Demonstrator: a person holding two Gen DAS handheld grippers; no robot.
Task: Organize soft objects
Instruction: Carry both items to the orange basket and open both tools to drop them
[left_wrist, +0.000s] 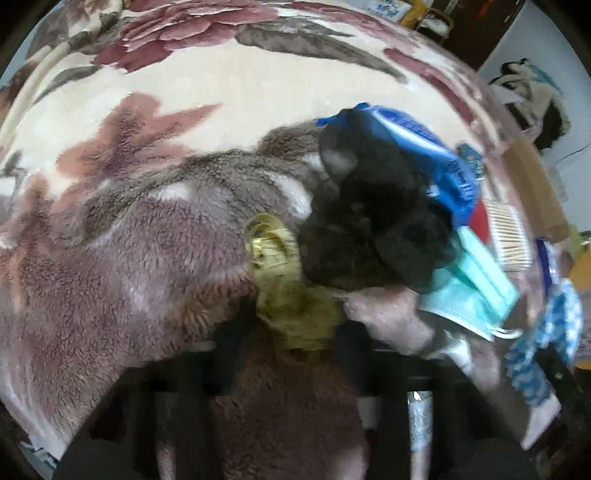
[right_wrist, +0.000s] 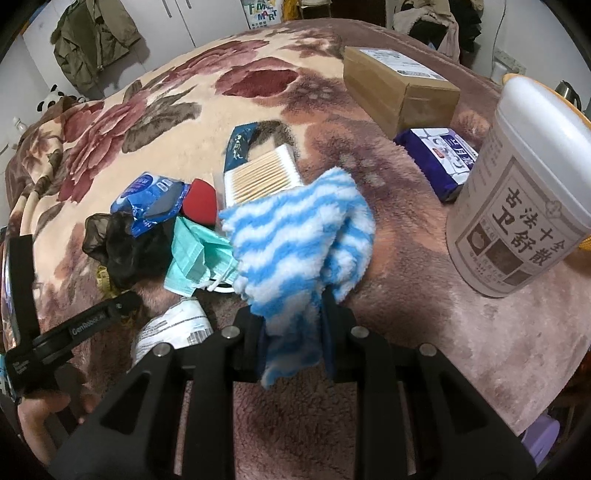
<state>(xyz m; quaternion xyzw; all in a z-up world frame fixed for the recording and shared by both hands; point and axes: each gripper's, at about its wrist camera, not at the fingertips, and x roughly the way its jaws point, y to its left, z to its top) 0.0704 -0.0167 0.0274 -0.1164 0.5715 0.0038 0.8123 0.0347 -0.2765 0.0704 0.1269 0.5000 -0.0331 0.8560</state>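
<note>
My right gripper (right_wrist: 291, 317) is shut on a fluffy blue-and-white striped cloth (right_wrist: 295, 236) and holds it above the floral blanket (right_wrist: 424, 314). My left gripper (left_wrist: 291, 332) is shut on a yellow measuring tape (left_wrist: 284, 280) at the edge of a pile. The pile holds a black sheer stocking (left_wrist: 369, 229), a teal face mask (left_wrist: 476, 284) and a blue plastic packet (left_wrist: 436, 155). The same stocking (right_wrist: 125, 243), mask (right_wrist: 195, 254) and packet (right_wrist: 151, 195) lie left of the cloth in the right wrist view, where the left gripper (right_wrist: 125, 302) also shows.
A pack of cotton swabs (right_wrist: 258, 177), a red sponge (right_wrist: 199, 203), a purple tissue pack (right_wrist: 439, 158), a cardboard box (right_wrist: 399, 85) and a tall white canister (right_wrist: 524, 199) sit on the blanket. A white labelled packet (right_wrist: 173, 328) lies near my right gripper.
</note>
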